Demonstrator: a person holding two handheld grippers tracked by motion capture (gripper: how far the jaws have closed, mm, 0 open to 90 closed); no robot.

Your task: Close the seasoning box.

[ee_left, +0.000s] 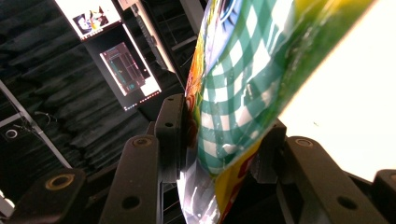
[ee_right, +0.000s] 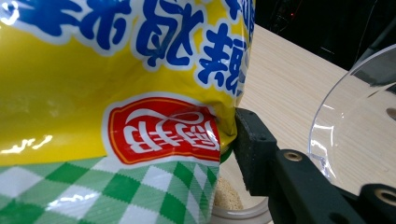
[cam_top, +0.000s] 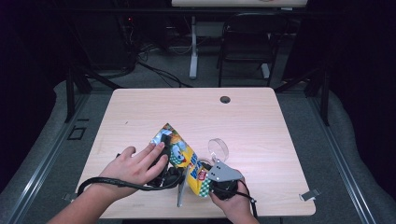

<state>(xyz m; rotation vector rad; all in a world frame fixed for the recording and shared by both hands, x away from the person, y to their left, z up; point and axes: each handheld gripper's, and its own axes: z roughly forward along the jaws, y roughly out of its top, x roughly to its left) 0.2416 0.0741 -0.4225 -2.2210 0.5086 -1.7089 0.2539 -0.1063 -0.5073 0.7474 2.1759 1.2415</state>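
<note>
A snack bag point(cam_top: 180, 151), yellow with green checks and blue print, is held tilted above the table's front middle. My left gripper point(cam_top: 171, 176) is shut on its lower left part; in the left gripper view both black pads point(ee_left: 173, 133) press on the checked bag point(ee_left: 233, 107). My right gripper point(cam_top: 211, 181), with its grey plate on top, is shut on the bag's right corner. In the right gripper view one black pad point(ee_right: 253, 149) presses the bag point(ee_right: 116, 84) at its edge, and the bag hides the other jaw.
A clear plastic bowl point(cam_top: 218, 148) stands just behind the right gripper, large at the right of the right gripper view point(ee_right: 355, 116). Under the bag, a clear rim with beige crumbs point(ee_right: 228, 196) shows. The light wooden table point(cam_top: 196, 112) has a cable hole point(cam_top: 225, 99) at the back.
</note>
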